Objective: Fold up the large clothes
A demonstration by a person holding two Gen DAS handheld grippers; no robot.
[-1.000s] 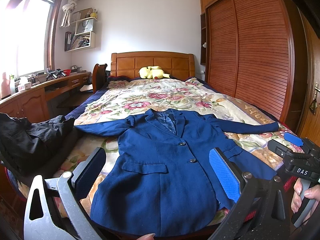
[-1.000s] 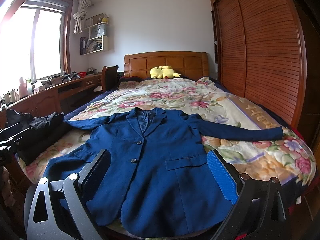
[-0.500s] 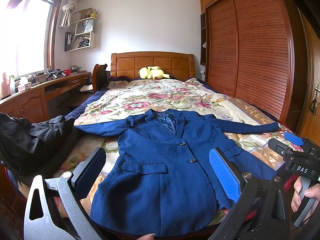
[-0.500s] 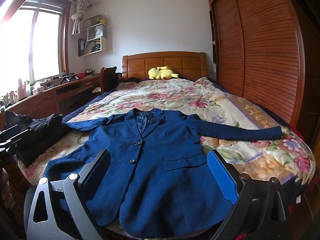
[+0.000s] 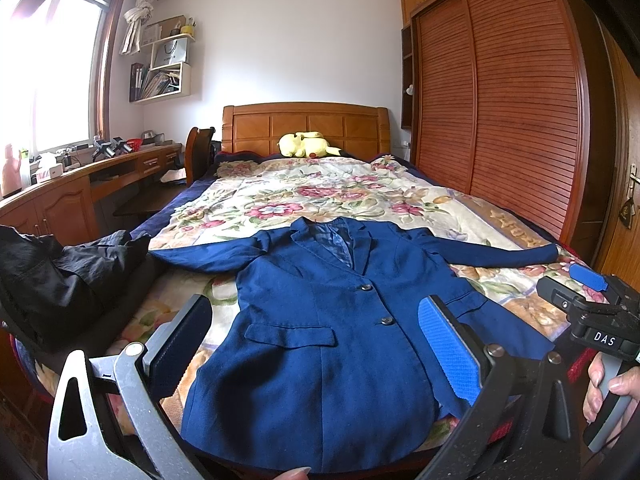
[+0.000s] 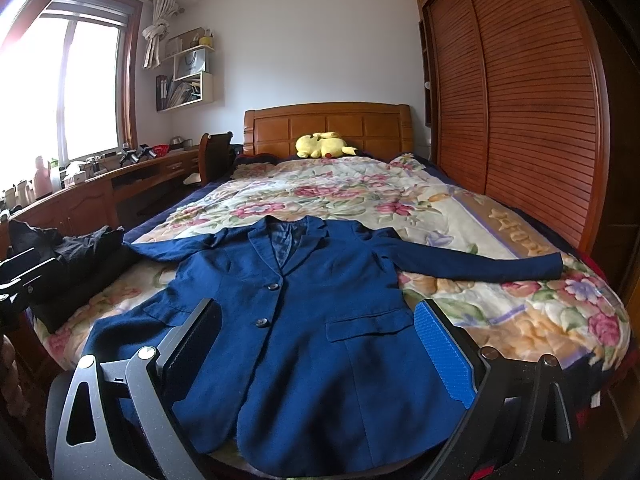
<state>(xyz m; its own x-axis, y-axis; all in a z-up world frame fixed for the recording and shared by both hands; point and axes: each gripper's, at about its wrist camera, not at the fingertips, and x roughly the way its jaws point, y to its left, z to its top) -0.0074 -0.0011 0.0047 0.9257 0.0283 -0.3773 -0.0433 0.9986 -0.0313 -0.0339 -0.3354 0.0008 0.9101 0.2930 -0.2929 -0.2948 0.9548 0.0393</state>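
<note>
A dark blue jacket lies flat, front up and buttoned, on the floral bedspread, with both sleeves spread sideways. Its hem reaches the foot edge of the bed. My left gripper hovers over the lower left of the jacket, open, with nothing between its fingers. My right gripper stands open above the jacket's lower front, empty too. In the left wrist view the right gripper's body shows at the right edge, held by a hand.
A heap of black clothes sits at the bed's left foot corner. A wooden desk and chair run along the left wall. The louvred wardrobe closes the right side. A yellow plush toy rests by the headboard.
The right wrist view has shifted slightly, so the jacket sits a little lower and more to the left. The left gripper and the jacket have hardly moved.
</note>
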